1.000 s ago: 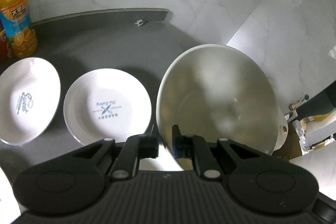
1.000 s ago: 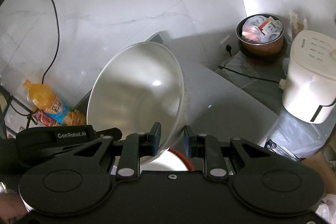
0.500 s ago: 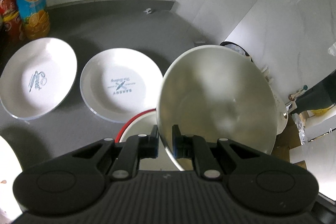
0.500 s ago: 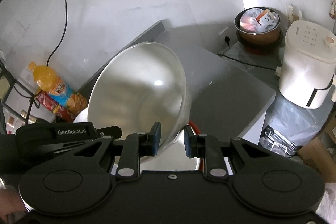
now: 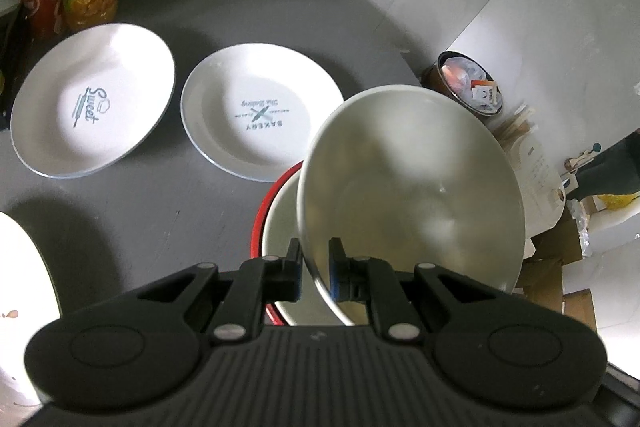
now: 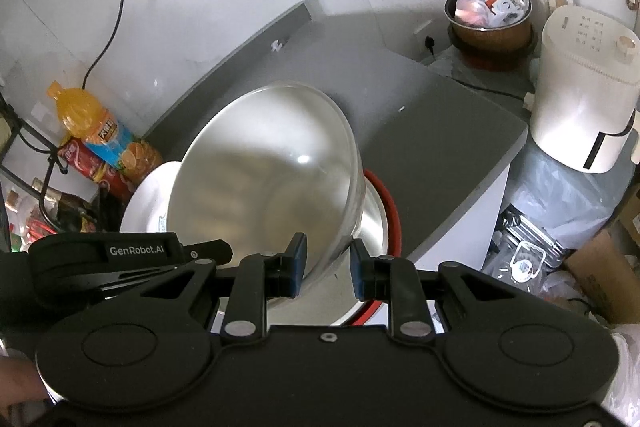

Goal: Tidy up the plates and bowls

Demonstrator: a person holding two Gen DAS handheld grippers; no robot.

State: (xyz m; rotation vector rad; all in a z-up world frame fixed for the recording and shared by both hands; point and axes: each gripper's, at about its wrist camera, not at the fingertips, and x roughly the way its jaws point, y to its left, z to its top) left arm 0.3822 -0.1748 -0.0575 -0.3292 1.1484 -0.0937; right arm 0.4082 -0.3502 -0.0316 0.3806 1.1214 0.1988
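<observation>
While my left gripper (image 5: 314, 269) clamps the steel bowl (image 5: 412, 187) rim, right gripper (image 6: 327, 269) jaws straddle it slightly apart — bowl tilted over the red-rimmed bowl (image 5: 276, 223) on the bench (image 5: 168, 211), beside two white plates.

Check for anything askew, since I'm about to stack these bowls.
The steel bowl hangs steeply tilted above the red-rimmed bowl, its rim between the fingers of both the left gripper and right gripper. Nothing spilled or damaged.
</observation>
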